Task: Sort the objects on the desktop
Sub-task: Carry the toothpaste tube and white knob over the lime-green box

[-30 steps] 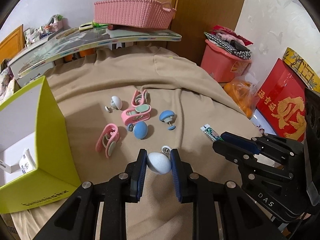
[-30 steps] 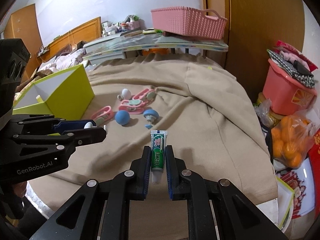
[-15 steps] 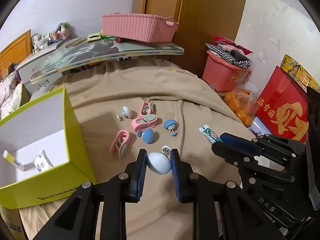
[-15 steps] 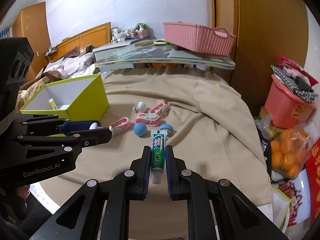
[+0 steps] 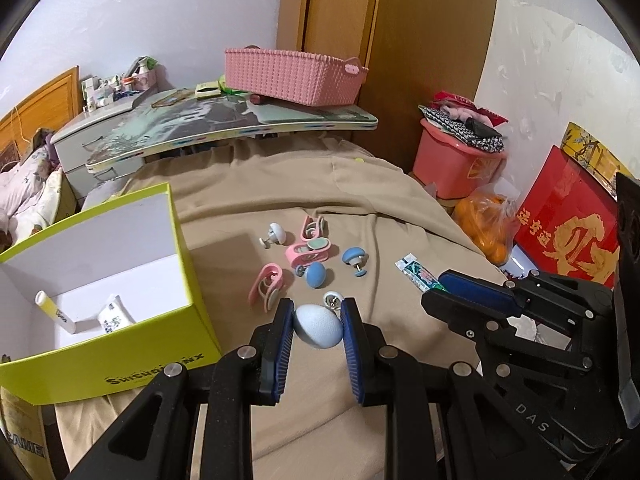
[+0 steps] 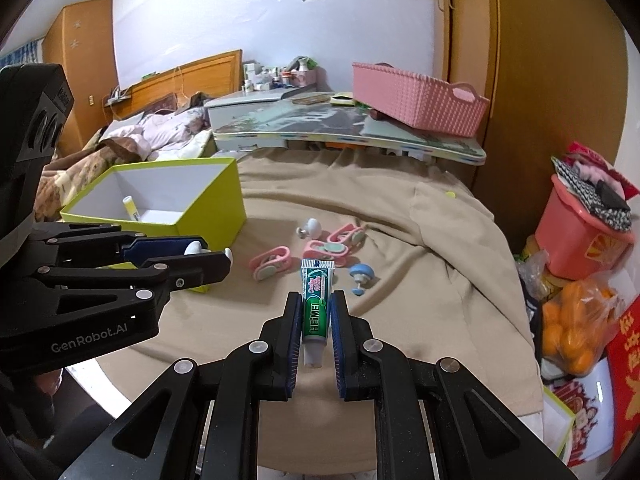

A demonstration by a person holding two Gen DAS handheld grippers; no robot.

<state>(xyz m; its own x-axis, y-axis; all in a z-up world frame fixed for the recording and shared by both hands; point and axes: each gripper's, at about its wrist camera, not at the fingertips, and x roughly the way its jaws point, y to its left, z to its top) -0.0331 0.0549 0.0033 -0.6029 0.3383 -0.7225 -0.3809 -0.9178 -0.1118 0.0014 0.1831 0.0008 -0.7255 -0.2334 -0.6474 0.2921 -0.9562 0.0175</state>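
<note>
My left gripper (image 5: 316, 312) is shut on a pale blue knob (image 5: 319, 326), held above the beige cloth. My right gripper (image 6: 316, 308) is shut on a green toothpaste tube (image 6: 316, 300), which points forward. The right gripper with its tube (image 5: 420, 276) shows at the right of the left wrist view. The yellow-green box (image 5: 120, 344) stands open at the left and holds a white tube (image 5: 114, 316) and a yellow stick (image 5: 54, 310). On the cloth lie pink clips (image 5: 308, 252), a blue knob (image 5: 318, 274), another blue knob (image 5: 354, 258) and a white knob (image 5: 274, 234).
A pink woven basket (image 5: 292, 76) sits on a board (image 5: 240, 124) behind the cloth-covered table (image 5: 360, 208). To the right are a pink bin (image 5: 456, 164), a bag of oranges (image 5: 492, 228) and a red box (image 5: 568, 224). A bed lies at the far left.
Both grippers have risen and pulled back with their objects still held. The box and the items on the cloth look smaller and farther away.
</note>
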